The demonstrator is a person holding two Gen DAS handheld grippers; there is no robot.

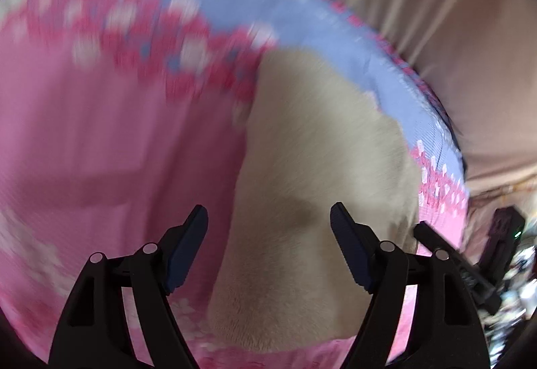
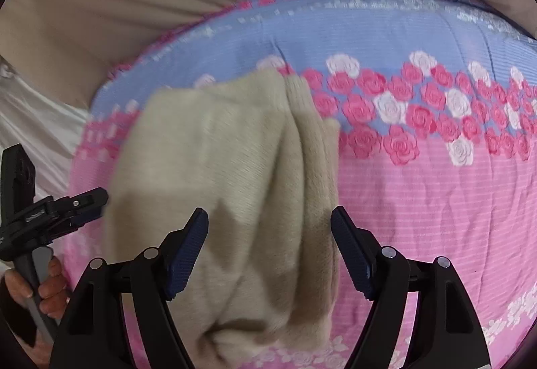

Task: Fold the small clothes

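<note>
Beige knit garment bunched mid-frame on pink rose bedspread; left gripper and right gripper spread wide, empty.

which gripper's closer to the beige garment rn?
Too close to call. Left gripper and right gripper are both open, each right over the beige garment on the pink floral quilt.

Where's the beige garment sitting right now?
The beige garment lies bunched on the pink rose-print quilt, ahead of the open right gripper, with the left gripper beside it.
</note>
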